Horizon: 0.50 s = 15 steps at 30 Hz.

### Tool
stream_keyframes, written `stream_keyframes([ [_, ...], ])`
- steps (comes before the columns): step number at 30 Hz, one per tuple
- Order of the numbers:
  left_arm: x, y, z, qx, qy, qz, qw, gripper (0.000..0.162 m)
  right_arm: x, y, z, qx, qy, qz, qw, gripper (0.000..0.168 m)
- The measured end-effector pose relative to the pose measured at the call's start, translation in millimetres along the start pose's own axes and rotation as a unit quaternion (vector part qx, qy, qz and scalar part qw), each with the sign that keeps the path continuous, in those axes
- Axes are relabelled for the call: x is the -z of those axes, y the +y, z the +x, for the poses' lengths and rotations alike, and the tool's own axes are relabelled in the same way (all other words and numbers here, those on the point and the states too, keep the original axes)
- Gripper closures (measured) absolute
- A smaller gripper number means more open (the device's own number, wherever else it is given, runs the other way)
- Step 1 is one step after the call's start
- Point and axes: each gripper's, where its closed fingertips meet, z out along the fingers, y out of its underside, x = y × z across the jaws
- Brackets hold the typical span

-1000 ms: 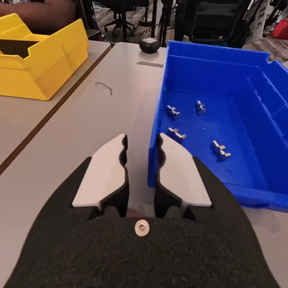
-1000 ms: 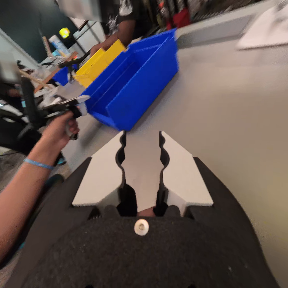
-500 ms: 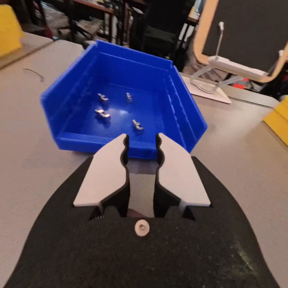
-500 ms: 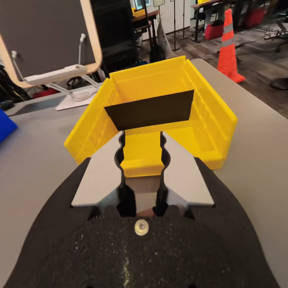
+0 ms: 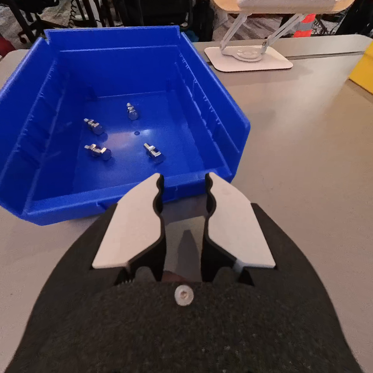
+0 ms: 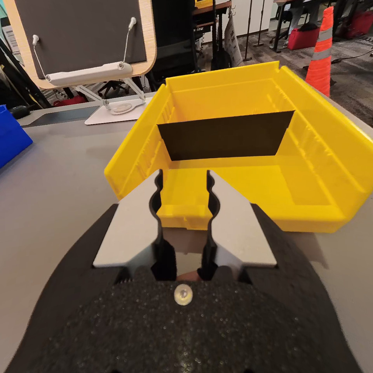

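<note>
Here both scalloped tongs, L [image 5: 183, 177] & R [image 6: 183, 173], gape empty before ribbed plastic bins.

Blue bin [image 5: 212, 101], silver bolts [image 5: 96, 150]; yellow bin [image 6: 302, 220], black divider [image 6: 222, 139].

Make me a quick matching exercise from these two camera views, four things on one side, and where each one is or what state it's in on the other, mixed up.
1. bolts
2. black divider
3. left gripper
4. orange cone

a. standing on the floor beyond the table
b. open, holding nothing
c. lying in the blue bin
d. upright across the yellow bin

Pairs: 1-c, 2-d, 3-b, 4-a
</note>
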Motion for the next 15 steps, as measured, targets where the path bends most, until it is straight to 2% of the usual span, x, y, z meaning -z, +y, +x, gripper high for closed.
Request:
stream_keyframes([
  [5, 4.0, -7.0, 7.7, 0.022, 0.019, -0.004, 1.0, 0.119, 1.9, 8.0, -0.9, -0.006, -0.003, -0.015, 1.0, 0.126],
  [8, 12.7, -29.4, 19.0, 0.038, 0.045, 0.0, 0.998, 0.119, 4.6, 8.2, 1.0, -0.01, -0.004, -0.014, 1.0, 0.126],
  [11, 11.7, -38.1, 30.7, 0.035, 0.102, -0.072, 0.992, 0.118, 5.6, 8.0, 2.7, -0.021, -0.008, -0.013, 1.0, 0.126],
  [15, -10.0, -44.3, 6.6, 0.003, 0.09, -0.164, 0.982, 0.115, 6.0, 10.2, 0.6, -0.051, -0.026, -0.019, 0.998, 0.126],
])
